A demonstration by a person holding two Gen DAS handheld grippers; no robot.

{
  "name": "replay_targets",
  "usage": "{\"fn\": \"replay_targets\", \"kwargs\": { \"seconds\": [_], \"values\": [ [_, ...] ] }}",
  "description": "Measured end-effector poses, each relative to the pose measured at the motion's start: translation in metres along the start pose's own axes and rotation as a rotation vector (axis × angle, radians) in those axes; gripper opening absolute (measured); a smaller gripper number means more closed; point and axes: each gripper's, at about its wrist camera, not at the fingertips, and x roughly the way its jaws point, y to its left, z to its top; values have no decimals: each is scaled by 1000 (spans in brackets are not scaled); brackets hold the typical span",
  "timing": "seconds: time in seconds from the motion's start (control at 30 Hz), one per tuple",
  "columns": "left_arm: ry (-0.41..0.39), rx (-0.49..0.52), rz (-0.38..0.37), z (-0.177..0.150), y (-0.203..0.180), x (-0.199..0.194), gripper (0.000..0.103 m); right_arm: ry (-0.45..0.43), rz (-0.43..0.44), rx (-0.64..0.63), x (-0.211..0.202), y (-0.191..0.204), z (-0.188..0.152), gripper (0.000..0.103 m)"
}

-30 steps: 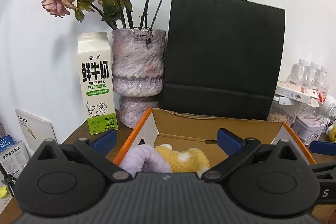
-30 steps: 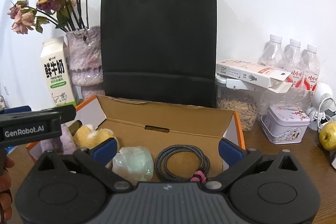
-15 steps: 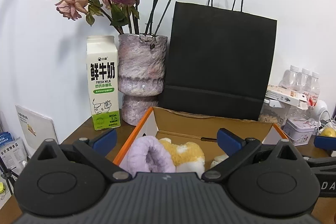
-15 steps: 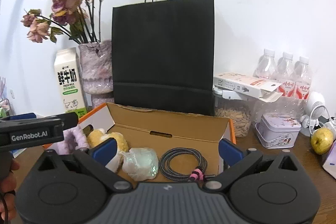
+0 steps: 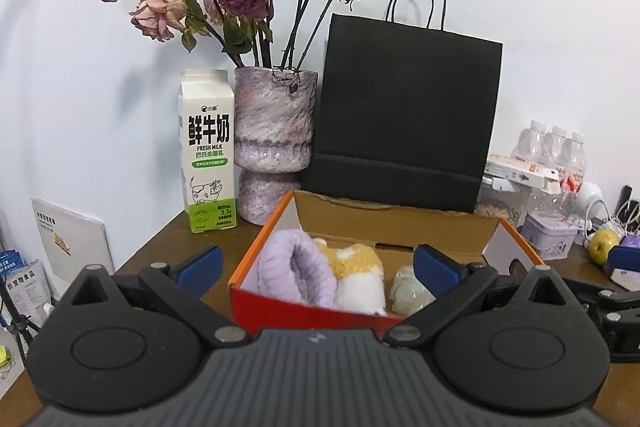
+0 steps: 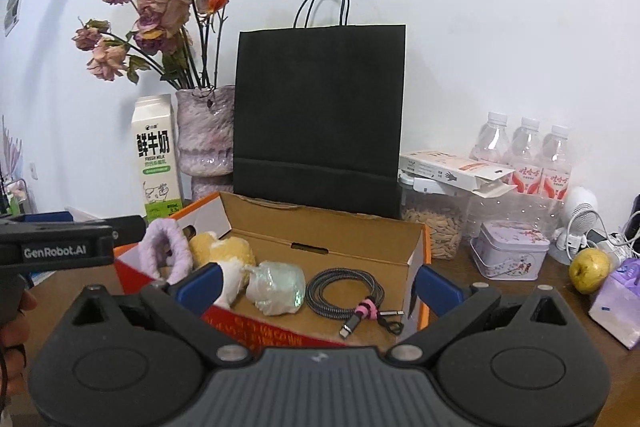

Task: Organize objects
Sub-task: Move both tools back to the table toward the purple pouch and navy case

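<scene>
An open orange cardboard box (image 5: 248, 273) (image 6: 420, 251) stands on the wooden table. Inside lie a purple fuzzy sock (image 5: 294, 277) (image 6: 162, 247), a yellow and white fuzzy sock (image 5: 356, 269) (image 6: 224, 253), a pale crumpled plastic bundle (image 5: 408, 289) (image 6: 276, 285) and a coiled braided cable (image 6: 344, 287). My left gripper (image 5: 316, 265) is open and empty, held in front of the box. My right gripper (image 6: 318, 285) is open and empty, also in front of the box. The left gripper's body (image 6: 60, 247) shows at the left of the right wrist view.
Behind the box stand a milk carton (image 5: 208, 151), a vase of dried roses (image 5: 274, 135) and a black paper bag (image 5: 404, 123). At the right are a seed jar (image 6: 434, 223), water bottles (image 6: 524, 155), a lilac tin (image 6: 514, 251), a yellow-green fruit (image 6: 590, 269) and a purple tissue pack (image 6: 618, 301).
Both grippers have pulled back and up from the box, so its front wall and more of its contents show. Both stay open and empty.
</scene>
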Motion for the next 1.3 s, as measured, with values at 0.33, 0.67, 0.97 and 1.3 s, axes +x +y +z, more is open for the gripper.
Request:
{"fn": "replay_targets", "kwargs": {
  "seconds": [0.33, 0.67, 0.97, 1.3],
  "values": [
    [0, 42, -36, -24, -2, -33, 103, 9, 1, -10, -30, 2, -22, 103],
    [13, 56, -46, -46, 2, -62, 103, -20, -2, -17, -65, 11, -49, 103],
    [30, 68, -59, -67, 3, -90, 103, 1, -4, -5, -92, 16, -76, 103],
    [68, 61, -75, -95, 15, -117, 103, 8, -23, -11, -122, 23, -110, 103]
  ]
}}
